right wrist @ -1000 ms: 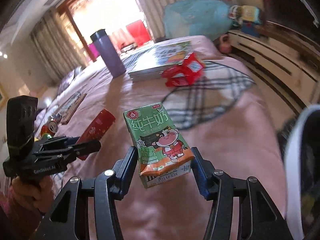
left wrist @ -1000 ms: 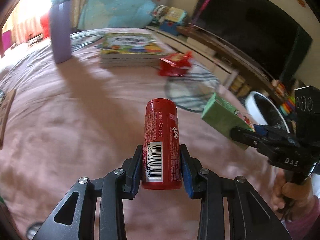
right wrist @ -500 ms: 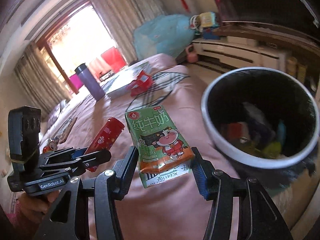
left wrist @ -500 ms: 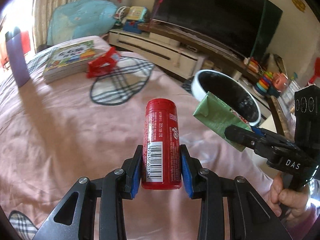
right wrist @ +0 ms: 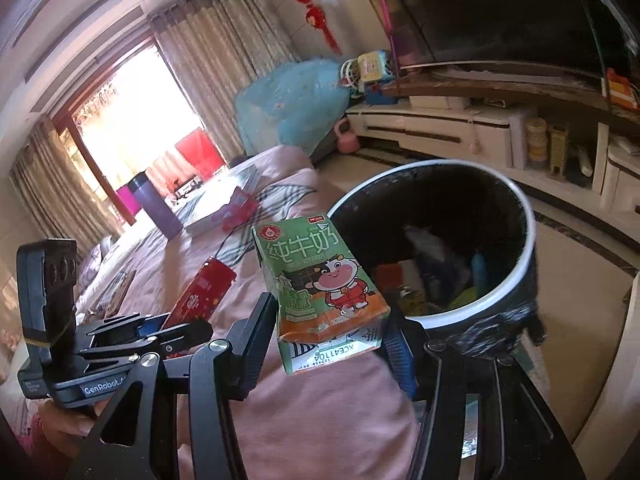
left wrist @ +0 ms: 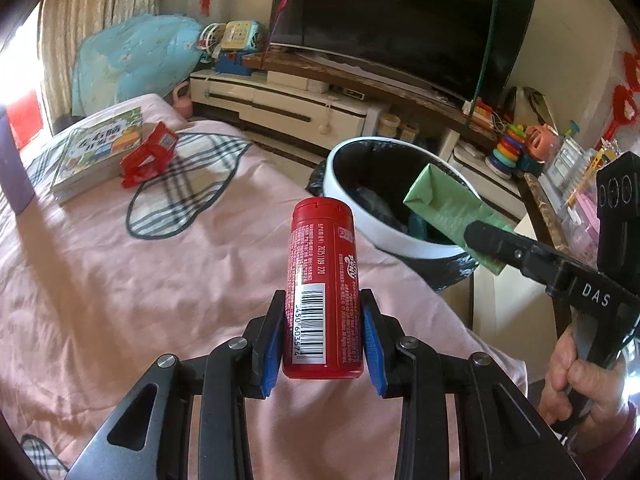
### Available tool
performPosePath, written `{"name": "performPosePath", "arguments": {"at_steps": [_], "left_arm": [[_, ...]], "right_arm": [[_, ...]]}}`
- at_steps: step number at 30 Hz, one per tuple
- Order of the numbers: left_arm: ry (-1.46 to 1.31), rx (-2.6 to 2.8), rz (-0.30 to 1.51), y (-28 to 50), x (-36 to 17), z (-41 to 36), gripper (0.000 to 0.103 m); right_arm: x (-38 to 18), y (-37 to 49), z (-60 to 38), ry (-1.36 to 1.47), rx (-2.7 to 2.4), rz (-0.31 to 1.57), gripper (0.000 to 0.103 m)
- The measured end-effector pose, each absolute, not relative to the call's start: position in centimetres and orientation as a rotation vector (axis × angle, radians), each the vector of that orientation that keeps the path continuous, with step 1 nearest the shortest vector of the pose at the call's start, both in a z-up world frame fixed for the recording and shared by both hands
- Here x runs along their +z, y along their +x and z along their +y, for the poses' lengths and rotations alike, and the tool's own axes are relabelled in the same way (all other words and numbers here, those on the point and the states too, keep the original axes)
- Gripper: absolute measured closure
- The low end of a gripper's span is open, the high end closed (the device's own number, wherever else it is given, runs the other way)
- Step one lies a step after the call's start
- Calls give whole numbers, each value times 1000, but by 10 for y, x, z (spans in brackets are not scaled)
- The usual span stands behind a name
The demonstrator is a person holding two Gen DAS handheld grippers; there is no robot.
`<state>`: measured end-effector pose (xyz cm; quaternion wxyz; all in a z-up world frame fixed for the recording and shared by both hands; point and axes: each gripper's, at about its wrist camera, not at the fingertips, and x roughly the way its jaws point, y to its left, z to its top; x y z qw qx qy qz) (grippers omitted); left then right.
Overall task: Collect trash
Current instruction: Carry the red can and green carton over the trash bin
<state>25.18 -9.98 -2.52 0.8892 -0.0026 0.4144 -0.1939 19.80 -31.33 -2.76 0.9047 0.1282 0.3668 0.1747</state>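
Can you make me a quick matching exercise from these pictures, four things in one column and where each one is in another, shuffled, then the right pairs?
Things:
1. red can
2. green milk carton
3. trash bin
4. red wrapper

Places:
A. lying against the picture books on the pink bedspread
B. clamped in the right gripper
C. beside the bed, rubbish already inside
D. clamped in the left gripper

Pairs: 1-D, 2-B, 3-C, 4-A
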Motion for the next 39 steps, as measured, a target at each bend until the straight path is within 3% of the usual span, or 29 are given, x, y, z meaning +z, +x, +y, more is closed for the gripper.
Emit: {"name": "performPosePath", "arguments": {"at_steps": [39], "left_arm": [[78,-456,851,291,-19,-174,70]], "right_arm": [[-12,216,-363,288,276,718,50]]}}
